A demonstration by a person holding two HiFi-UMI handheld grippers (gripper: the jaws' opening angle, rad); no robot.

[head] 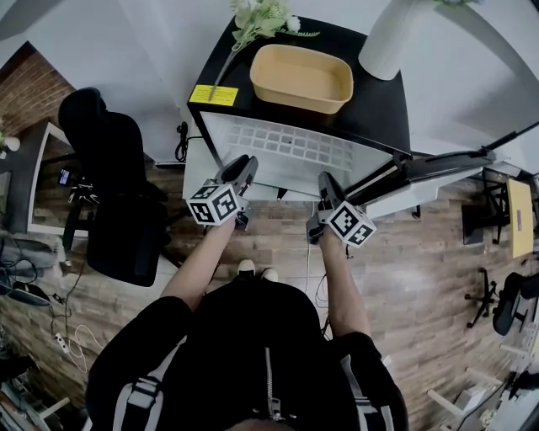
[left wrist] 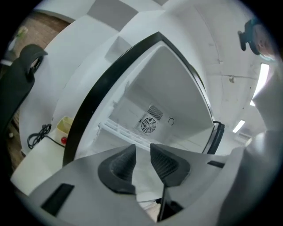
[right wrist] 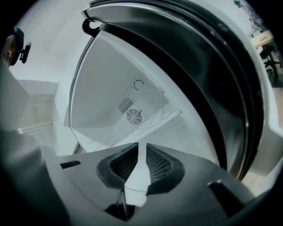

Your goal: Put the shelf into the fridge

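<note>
The white grid shelf (head: 286, 151) lies flat, partly inside the open fridge (head: 383, 118), with its front edge sticking out toward me. My left gripper (head: 243, 167) holds the shelf's front left edge and my right gripper (head: 325, 182) its front right edge. In the left gripper view, the left gripper (left wrist: 142, 150) has the white shelf edge (left wrist: 142, 176) between its ribbed pads. The right gripper view shows my right gripper (right wrist: 141, 148) with its pads pressed on the white shelf edge (right wrist: 138, 176). Both views look into the white fridge interior with its round fan grille (left wrist: 148, 125).
The fridge door (head: 438, 167) stands open to the right. On the black fridge top are a tan tray (head: 301, 77), flowers (head: 263, 18) and a white vase (head: 390, 35). A black office chair (head: 118, 189) stands to the left on the wooden floor.
</note>
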